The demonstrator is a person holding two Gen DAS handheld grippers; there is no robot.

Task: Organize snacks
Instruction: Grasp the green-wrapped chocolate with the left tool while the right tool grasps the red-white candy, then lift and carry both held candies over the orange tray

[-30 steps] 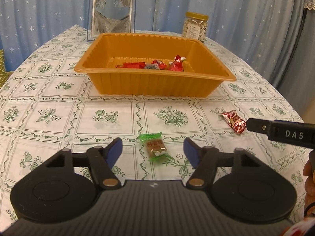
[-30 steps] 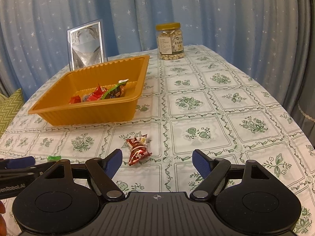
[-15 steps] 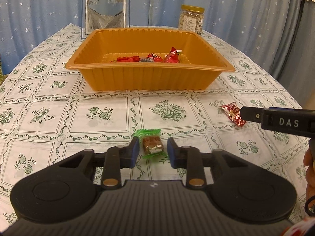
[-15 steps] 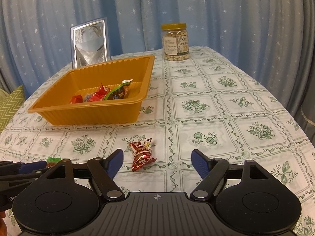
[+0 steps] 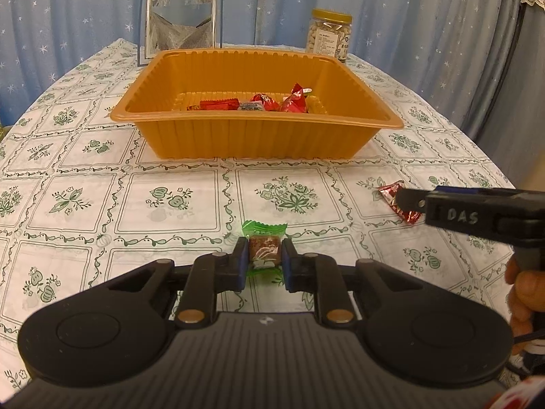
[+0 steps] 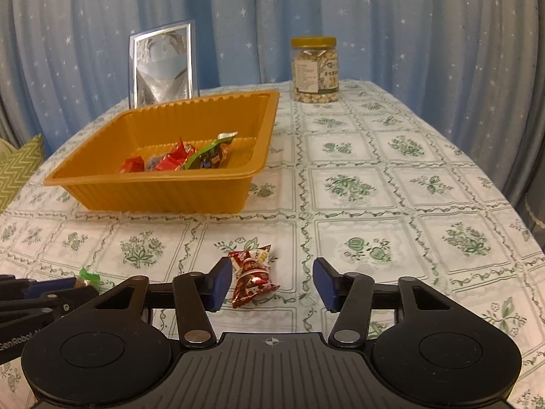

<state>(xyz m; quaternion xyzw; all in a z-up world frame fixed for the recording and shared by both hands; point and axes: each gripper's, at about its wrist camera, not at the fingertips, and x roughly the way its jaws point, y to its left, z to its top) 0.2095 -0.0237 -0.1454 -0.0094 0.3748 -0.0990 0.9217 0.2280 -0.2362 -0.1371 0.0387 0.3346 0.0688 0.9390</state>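
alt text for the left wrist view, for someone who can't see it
The left gripper is shut on a green-wrapped candy on a floral tablecloth. Beyond it stands an orange tray holding several red-wrapped snacks, with a picture frame and a nut jar behind. At right, the right gripper reaches a red snack packet.
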